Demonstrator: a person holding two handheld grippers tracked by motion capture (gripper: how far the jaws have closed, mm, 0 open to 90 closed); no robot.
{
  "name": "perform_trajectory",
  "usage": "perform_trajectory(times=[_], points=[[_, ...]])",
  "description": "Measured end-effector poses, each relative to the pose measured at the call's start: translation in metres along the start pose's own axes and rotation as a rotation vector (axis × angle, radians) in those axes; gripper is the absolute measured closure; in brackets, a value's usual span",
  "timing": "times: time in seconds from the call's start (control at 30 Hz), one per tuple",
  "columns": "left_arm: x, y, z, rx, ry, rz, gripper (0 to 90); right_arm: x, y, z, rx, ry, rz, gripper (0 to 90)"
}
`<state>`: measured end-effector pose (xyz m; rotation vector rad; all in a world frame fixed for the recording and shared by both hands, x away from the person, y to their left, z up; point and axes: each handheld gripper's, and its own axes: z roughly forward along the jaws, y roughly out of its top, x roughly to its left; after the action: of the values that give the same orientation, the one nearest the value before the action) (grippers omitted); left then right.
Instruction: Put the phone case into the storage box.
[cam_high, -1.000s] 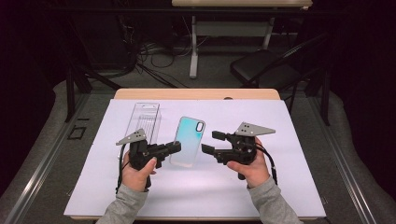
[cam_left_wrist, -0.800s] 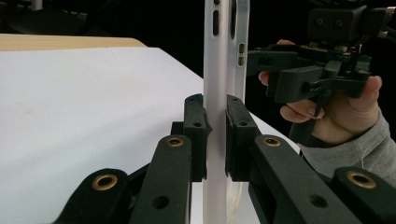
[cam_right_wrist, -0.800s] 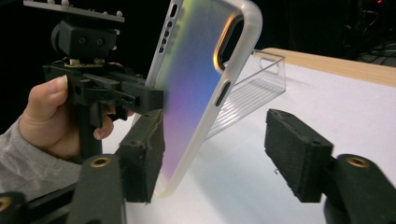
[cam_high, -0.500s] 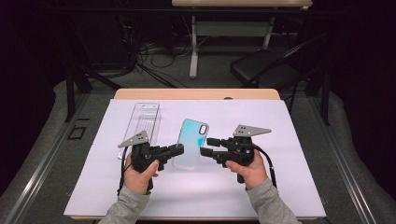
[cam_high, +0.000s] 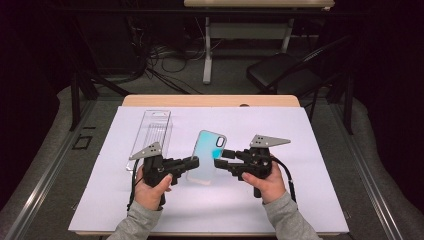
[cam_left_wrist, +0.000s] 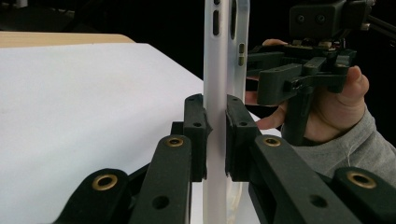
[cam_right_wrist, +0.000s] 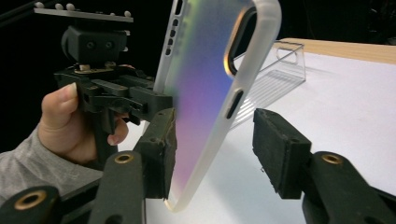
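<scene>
Jaws of left gripper (cam_high: 194, 162) clenching iridescent phone case (cam_high: 207, 155) edge above white sheet (cam_high: 320, 165), right gripper (cam_high: 220, 158) jaws closing around it, one pad apart, clear plastic box (cam_high: 152, 134) lying beyond.

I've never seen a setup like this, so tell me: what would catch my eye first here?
Probably the shimmering phone case, held up off the white sheet mid-table. The left gripper is clamped on its edge, while the right gripper, whose jaws have just been closing, has the case's other edge between its pads, one pad not yet touching. Behind on the left lies a clear plastic box.
</scene>
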<state>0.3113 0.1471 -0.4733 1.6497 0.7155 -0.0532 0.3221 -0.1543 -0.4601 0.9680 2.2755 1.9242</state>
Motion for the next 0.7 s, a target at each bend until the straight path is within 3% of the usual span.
perform_trajectory(times=[0.7], points=[[-0.0014, -0.0022, 0.0037, 0.013, -0.008, 0.001, 81.8, -0.0011, -0.0030, 0.0021, 0.030, 0.041, 0.043, 63.1]])
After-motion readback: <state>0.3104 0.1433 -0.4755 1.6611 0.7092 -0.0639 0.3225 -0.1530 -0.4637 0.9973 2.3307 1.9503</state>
